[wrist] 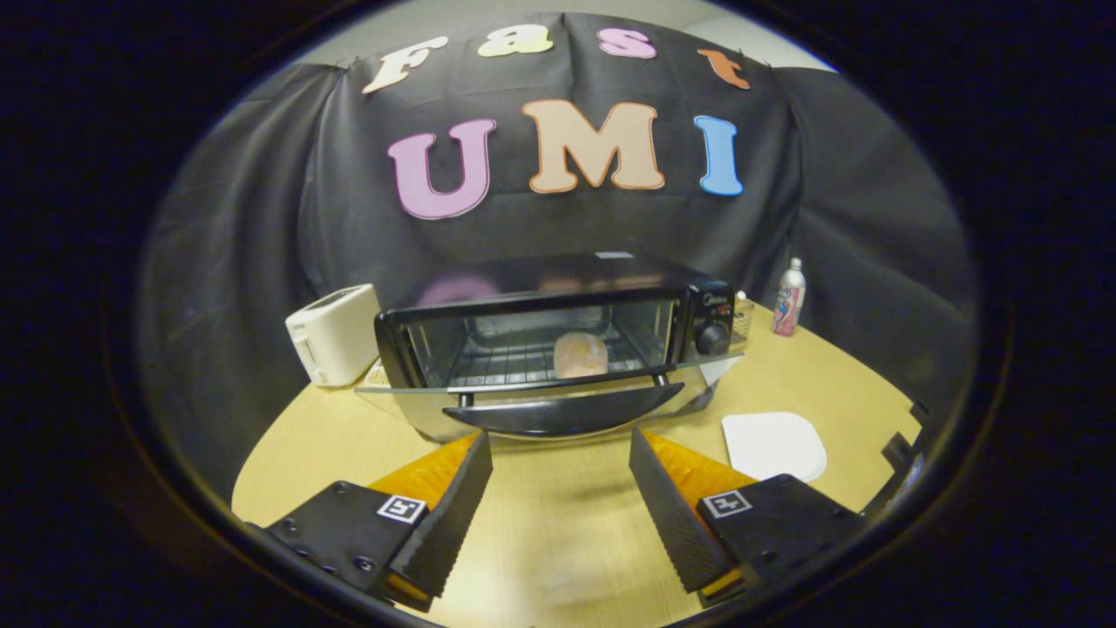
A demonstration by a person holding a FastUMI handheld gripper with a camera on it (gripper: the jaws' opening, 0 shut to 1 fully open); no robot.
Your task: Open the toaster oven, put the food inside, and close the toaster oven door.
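The gripper (561, 488) hangs low over the wooden desk (558, 541), its two fingers (453, 515) spread wide apart with nothing between them but bare desk surface. They hold nothing and touch nothing.

Just ahead of the fingers stands the black toaster oven (558, 340), set toward the far middle of the desk. Its glass door (540, 397) is folded down to about level, reaching out toward the fingers, and the dark curved handle (567, 417) along the door's free edge sits just beyond the fingertips, apart from them. Inside the open oven, on the wire rack (506, 362), rests the food (581, 355), a pale rounded piece that looks like a bun or bread roll; it lies somewhat toward the side with the control knob (713, 338).

A white pop-up toaster (336, 336) stands just beside the oven on the side away from the knob, near the far edge of the desk. On the knob side, a bottle (789, 298) with a coloured label stands upright at the far edge, well apart from the oven. A small clear container (742, 316) sits between the oven and the bottle; what it holds I cannot tell. A flat white plate (774, 445) lies on the desk nearer the fingers, off to the knob side of the door, with nothing on it.
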